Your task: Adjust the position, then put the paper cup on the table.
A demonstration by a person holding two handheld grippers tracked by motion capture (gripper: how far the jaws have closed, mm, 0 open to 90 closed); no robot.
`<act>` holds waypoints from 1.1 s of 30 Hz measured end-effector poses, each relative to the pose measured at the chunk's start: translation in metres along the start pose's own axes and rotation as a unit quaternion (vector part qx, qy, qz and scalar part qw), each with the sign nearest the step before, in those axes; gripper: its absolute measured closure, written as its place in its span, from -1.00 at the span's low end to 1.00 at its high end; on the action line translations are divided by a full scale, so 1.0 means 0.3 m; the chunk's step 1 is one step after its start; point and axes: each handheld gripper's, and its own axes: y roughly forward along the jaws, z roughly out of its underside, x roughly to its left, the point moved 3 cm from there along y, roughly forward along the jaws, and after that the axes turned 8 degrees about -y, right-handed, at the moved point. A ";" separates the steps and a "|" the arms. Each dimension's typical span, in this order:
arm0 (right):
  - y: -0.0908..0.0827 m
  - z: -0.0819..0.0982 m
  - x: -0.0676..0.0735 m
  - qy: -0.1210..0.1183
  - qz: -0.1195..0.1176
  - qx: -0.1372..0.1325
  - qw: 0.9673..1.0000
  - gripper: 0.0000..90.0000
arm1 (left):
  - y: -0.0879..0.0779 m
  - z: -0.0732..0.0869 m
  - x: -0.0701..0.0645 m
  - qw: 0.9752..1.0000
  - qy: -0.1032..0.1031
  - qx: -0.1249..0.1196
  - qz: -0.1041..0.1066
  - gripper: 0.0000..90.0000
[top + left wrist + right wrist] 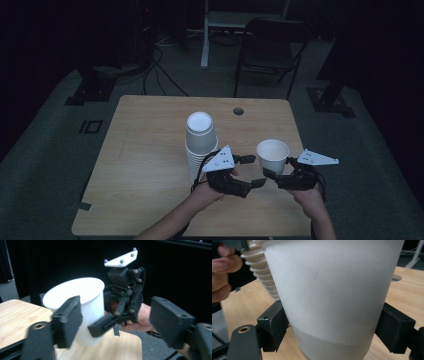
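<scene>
It looks like a dim lab or studio: black curtains (62,260) around, cables (155,65) on grey carpet (45,150), equipment stands (90,87), a folding chair (267,50), one wooden table (145,150).

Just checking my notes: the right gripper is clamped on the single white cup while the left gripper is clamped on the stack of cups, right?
Partly. The left gripper is open, gripping nothing, per the left gripper view; the stack of cups stands beside it. The right gripper does clamp the single white cup.

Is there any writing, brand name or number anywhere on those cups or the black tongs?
None can be read.
Single cup: plain white.
Stack of cups: plain white.
Left tongs and right tongs: no lettering visible.
Table: bare wood.
</scene>
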 end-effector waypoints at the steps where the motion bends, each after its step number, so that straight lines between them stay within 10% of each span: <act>1: 0.001 -0.001 -0.001 0.000 0.004 -0.004 1.000 -0.57 | -0.003 0.004 -0.002 1.000 0.001 0.003 0.000 -0.61; 10: 0.010 0.007 -0.032 0.006 0.041 -0.042 0.998 -0.57 | -0.063 0.044 -0.017 0.995 0.026 0.019 -0.090 -0.68; 33: 0.171 0.053 -0.130 0.025 0.071 -0.030 0.997 -0.58 | -0.294 0.207 0.048 0.986 -0.002 0.040 -0.161 -0.80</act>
